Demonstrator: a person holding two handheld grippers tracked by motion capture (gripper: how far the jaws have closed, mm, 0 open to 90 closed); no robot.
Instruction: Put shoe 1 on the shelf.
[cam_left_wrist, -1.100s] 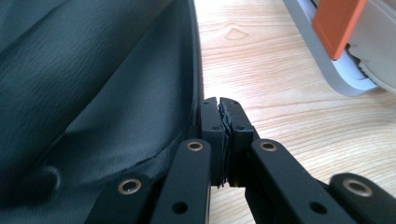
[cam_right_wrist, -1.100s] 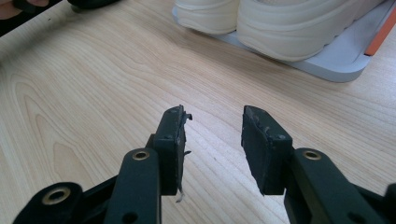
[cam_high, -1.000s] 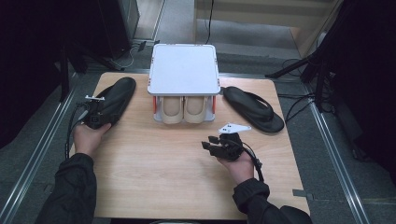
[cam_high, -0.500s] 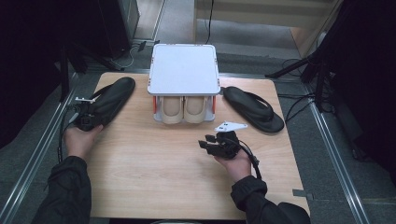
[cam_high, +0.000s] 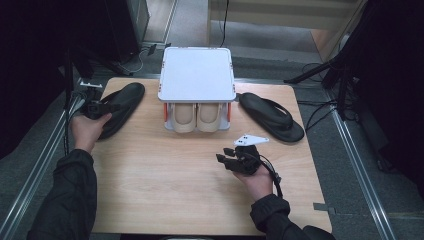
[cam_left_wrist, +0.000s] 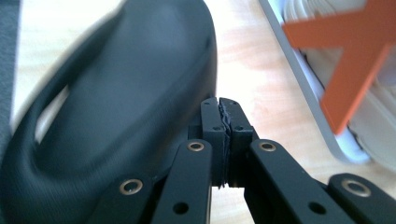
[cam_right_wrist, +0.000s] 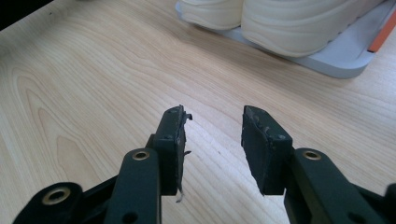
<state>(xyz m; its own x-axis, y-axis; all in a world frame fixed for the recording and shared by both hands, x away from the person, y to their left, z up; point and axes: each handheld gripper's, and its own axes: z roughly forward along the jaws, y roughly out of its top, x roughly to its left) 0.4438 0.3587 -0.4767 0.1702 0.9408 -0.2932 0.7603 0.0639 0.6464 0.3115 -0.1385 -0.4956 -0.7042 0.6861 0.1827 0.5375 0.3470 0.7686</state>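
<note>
While the left gripper (cam_left_wrist: 223, 122) pinches the black slipper's (cam_left_wrist: 116, 116) edge, the right gripper's (cam_right_wrist: 212, 126) jaws gape over bare tabletop (cam_right_wrist: 93, 84).

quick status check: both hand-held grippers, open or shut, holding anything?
Left hand-held gripper: shut, jaws pressed together with nothing between them, beside the black slipper.
Right hand-held gripper: open, empty, over the table.

Light wood table (cam_high: 165, 200) w/ rounded corners on grey floor (cam_high: 350, 195); metal rails (cam_high: 357, 165) run along both sides; black cables (cam_high: 320, 107) trail on floor at right; dark equipment stands left & right; pale wooden furniture (cam_high: 280, 12) at back.
</note>
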